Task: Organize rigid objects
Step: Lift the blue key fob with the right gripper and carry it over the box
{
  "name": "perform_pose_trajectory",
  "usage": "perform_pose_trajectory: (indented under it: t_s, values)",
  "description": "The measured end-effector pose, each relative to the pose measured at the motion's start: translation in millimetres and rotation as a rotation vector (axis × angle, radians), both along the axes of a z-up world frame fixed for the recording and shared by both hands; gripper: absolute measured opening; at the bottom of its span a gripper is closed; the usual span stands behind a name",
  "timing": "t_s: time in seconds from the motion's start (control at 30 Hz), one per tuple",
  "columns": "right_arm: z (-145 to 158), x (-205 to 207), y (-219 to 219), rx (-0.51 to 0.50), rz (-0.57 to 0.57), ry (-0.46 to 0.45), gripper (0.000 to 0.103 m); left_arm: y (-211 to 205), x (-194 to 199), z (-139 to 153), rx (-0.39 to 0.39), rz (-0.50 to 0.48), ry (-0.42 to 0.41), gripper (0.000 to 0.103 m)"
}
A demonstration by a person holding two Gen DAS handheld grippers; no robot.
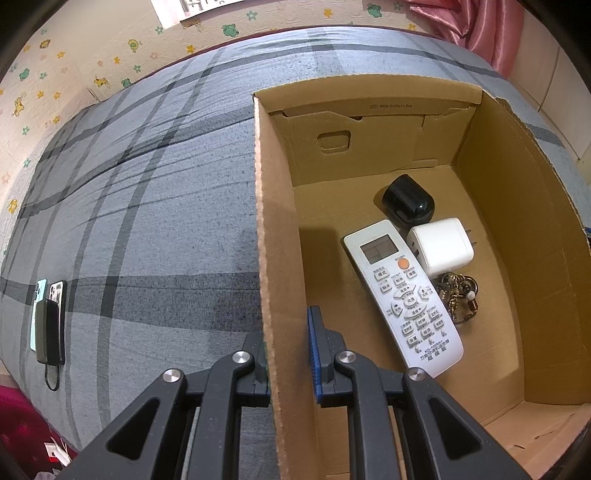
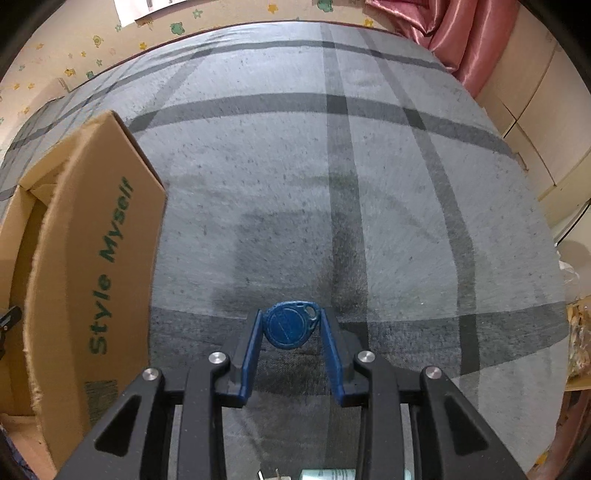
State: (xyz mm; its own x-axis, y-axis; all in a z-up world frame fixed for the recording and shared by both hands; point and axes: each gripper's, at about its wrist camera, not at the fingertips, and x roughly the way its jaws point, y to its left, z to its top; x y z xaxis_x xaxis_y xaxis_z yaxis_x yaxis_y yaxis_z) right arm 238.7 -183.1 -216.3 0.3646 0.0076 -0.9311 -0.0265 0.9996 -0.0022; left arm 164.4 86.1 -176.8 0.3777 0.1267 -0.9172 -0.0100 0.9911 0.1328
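My left gripper point(image 1: 288, 332) is shut on the left wall of an open cardboard box point(image 1: 275, 258), one finger outside and one inside. On the box floor lie a white remote control point(image 1: 404, 295), a white plug adapter point(image 1: 441, 247), a black rounded case point(image 1: 408, 199) and a bunch of keys on a brown keychain point(image 1: 458, 295). In the right wrist view my right gripper point(image 2: 291, 325) is shut on a round blue key fob point(image 2: 290, 325), held above the grey checked bedcover point(image 2: 332, 203). The same box point(image 2: 96, 258), printed "Style Myself", stands to its left.
Two phones and a dark power bank with a cord point(image 1: 50, 321) lie on the cover at the far left. A pink curtain point(image 2: 436, 26) hangs at the back right. Patterned wallpaper runs behind the bed. A packet point(image 2: 580, 343) sits at the right edge.
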Motion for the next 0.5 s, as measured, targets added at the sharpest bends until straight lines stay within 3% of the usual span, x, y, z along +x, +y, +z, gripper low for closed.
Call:
perform_pose_trajectory:
  t_s: [0.5]
  values:
    - [49.1, -6.4, 18.5, 0.004, 0.032, -0.065, 0.033, 1.1, 0.1, 0.7, -0.001, 0.001, -0.001, 0.015]
